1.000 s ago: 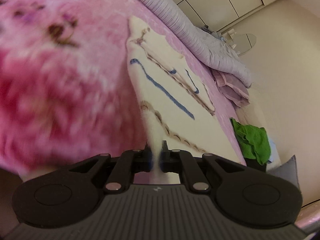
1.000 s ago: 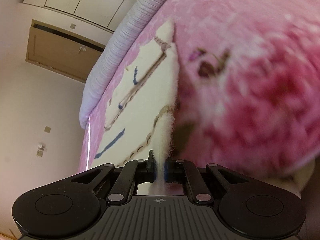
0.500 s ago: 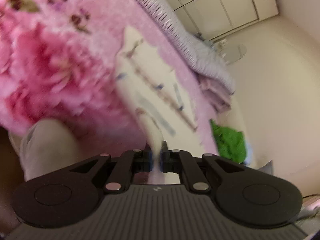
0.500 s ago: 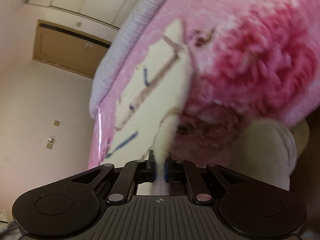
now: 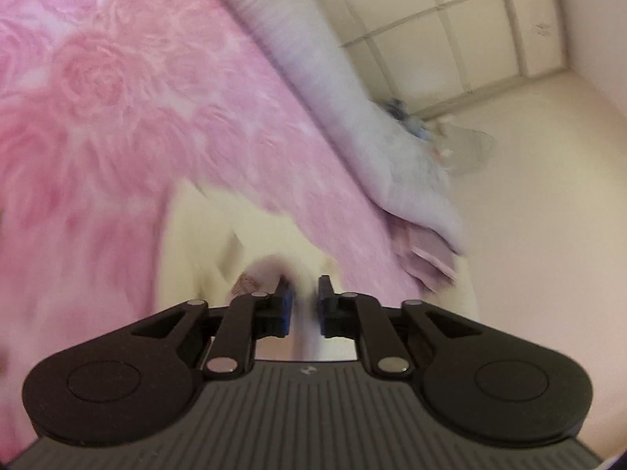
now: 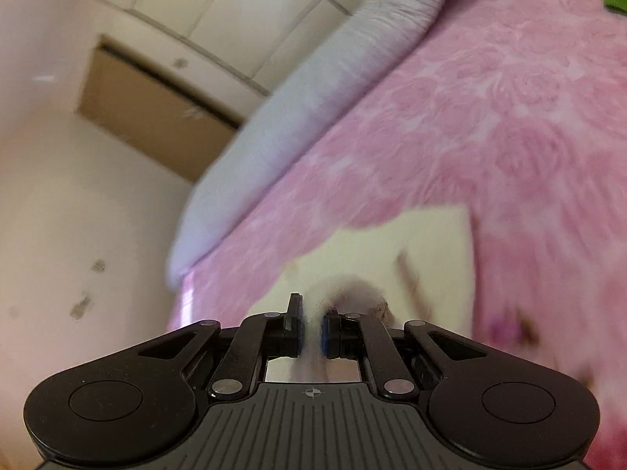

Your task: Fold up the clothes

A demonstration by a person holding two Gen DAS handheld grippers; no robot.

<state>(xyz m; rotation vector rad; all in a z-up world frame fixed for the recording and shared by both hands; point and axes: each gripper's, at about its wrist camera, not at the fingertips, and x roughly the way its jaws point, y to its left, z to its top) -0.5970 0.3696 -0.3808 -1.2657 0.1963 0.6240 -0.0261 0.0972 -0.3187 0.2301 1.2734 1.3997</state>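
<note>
The garment (image 5: 203,243) lies on the blanket (image 5: 117,98), its near edge running up between the fingers of the left gripper (image 5: 301,305) and of the right gripper (image 6: 311,333). Behind the blanket a quilt roll (image 5: 376,133) stretches along the bed's far side (folded cloth (image 5: 427,258) under its end). Beyond that stand the wardrobe (image 5: 470,19) and, in the right view, a door (image 6: 149,117).

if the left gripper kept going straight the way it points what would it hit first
Probably the cream garment: a fold of it sits between the left gripper's opening jaws, with the pink blanket beyond. Motion blur makes depth uncertain.
</note>
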